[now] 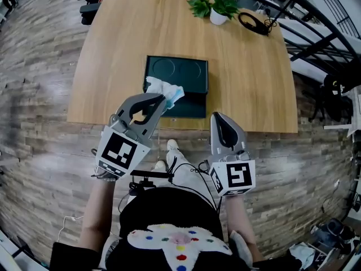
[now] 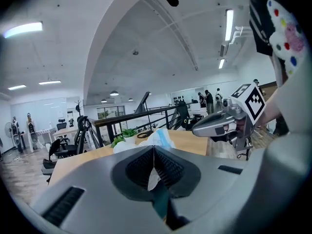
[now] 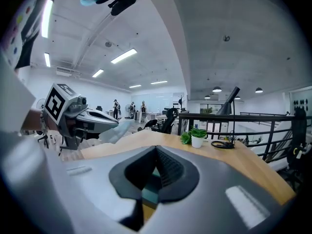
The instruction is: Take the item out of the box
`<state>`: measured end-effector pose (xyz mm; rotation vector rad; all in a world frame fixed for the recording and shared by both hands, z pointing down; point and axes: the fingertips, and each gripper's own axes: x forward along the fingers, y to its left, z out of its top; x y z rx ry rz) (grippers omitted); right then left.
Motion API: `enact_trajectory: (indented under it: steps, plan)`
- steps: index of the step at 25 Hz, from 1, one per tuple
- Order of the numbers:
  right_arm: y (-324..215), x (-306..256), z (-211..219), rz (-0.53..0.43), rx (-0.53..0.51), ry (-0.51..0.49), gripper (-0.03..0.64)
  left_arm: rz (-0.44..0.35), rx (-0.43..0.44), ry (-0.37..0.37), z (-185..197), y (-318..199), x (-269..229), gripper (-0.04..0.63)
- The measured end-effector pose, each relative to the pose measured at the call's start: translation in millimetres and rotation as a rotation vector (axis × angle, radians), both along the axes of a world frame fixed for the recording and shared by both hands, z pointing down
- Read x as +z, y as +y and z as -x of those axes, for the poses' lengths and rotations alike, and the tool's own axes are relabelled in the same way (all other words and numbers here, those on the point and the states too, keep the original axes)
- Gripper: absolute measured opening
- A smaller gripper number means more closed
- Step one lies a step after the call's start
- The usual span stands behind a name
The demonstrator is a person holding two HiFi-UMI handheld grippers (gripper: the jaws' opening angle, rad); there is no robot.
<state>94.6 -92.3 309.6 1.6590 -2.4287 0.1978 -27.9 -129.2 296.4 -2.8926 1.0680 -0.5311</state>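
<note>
Two ribbed black pads [image 2: 168, 168] of the left gripper [image 2: 154, 152] are pressed together, pinching a crumpled white-and-pale-blue wad of soft paper or cloth [image 2: 158, 139]. A thin white fold sits in the seam and the bulk puffs out beyond the tips. Only an edge is gripped, likely because the limp stuff offers no firm body to clamp.

Head view: the wad [image 1: 164, 90] hangs at the left gripper [image 1: 163, 100] over the near left corner of a shallow dark green rectangular box [image 1: 192, 72]. It looks lifted clear, though the height is hard to judge. Two round recesses are moulded in the box floor, and both appear bare. The box lies flat on a pale wooden tabletop [image 1: 248, 78], close to its front edge.

The right gripper [image 3: 156, 152] has its pads shut on each other with nothing between them. It is held near the table's front edge [image 1: 218, 116], apart from the box, probably idle.

At the far edge stand a small leafy plant in a white pot [image 1: 217, 7] and a coil of black cable [image 1: 254, 23], both well apart from the work.

Judgement: extraction is nearly done. The next move calls for carrying the wad aside onto bare wood.
</note>
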Motion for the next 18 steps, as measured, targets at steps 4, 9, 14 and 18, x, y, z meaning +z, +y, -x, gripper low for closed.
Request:
enact_trajectory:
  steps: [4,9,14,18]
  plan:
    - [6,-6,2,-0.006,-0.010,0.005,0.008,-0.028,-0.037,0.029,13,9,-11,0.006]
    - [7,-14,9,-0.023,-0.040,0.021,0.008,-0.062,-0.069,0.059,24,14,-27,0.006]
    - [10,-19,15,-0.035,-0.059,0.036,0.009,-0.061,-0.117,0.100,33,26,-30,0.006]
    - [13,-21,18,-0.038,-0.052,0.020,0.009,-0.053,-0.135,0.117,36,37,-31,0.006]
